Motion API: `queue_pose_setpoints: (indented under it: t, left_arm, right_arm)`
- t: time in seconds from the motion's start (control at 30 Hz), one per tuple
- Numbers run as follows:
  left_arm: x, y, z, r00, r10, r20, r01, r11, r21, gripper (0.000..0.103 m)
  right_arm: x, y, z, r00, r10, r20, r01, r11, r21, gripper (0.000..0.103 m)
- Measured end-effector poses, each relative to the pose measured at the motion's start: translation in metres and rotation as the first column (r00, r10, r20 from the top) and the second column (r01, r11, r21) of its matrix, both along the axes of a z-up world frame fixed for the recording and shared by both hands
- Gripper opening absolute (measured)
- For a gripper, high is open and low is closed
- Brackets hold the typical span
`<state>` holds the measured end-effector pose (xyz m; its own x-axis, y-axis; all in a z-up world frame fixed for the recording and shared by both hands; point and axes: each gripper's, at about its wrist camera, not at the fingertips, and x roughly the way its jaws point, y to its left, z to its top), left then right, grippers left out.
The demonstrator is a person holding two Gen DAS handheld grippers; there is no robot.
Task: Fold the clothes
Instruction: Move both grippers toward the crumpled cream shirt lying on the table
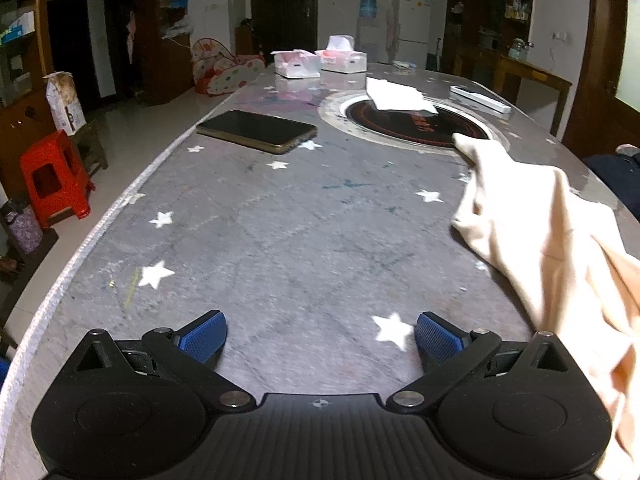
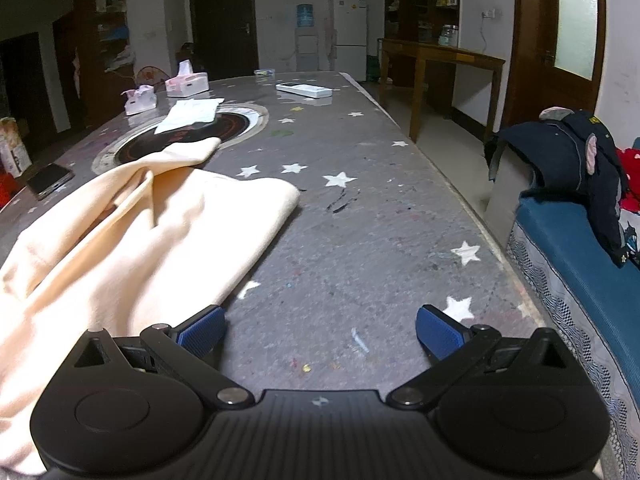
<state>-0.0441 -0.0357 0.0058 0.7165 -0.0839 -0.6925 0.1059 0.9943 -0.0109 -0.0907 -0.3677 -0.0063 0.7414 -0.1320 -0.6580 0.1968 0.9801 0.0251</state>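
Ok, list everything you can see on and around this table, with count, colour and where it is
garment: one, cream, crumpled on the table between the grippers
table: one, grey with white stars
phone: one, dark, left side of the table
round inset plate: one, black, mid-table
paper sheet: one, white, lying on the plate's far edge
tissue boxes: two, pink and white, far end
remote: one, white, far right
stool: one, red, floor at left
dark clothes: a pile, navy, on the blue seat at right
left gripper: black, blue pads, open, empty
right gripper: black, blue pads, open, empty
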Motion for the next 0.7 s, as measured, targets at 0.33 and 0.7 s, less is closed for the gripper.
queue_pose_setpoints:
  t: [0.33, 0.7]
  left_arm:
    - [-0.012, -0.014, 0.012, 0.999, -0.036, -0.001, 0.036, 0.999, -0.018, 0.103]
    - [-0.020, -0.027, 0.017, 0.999, -0.046, 0.000, 0.046, 0.999, -0.027, 0.103]
  right_arm:
    - [-0.017, 0.011, 0.009, 0.998, 0.060, 0.023, -0.061, 0.998, 0.022, 0.103]
    - [-0.033, 0.031, 0.028, 0.991, 0.115, 0.072, -0.118, 0.992, 0.038, 0.103]
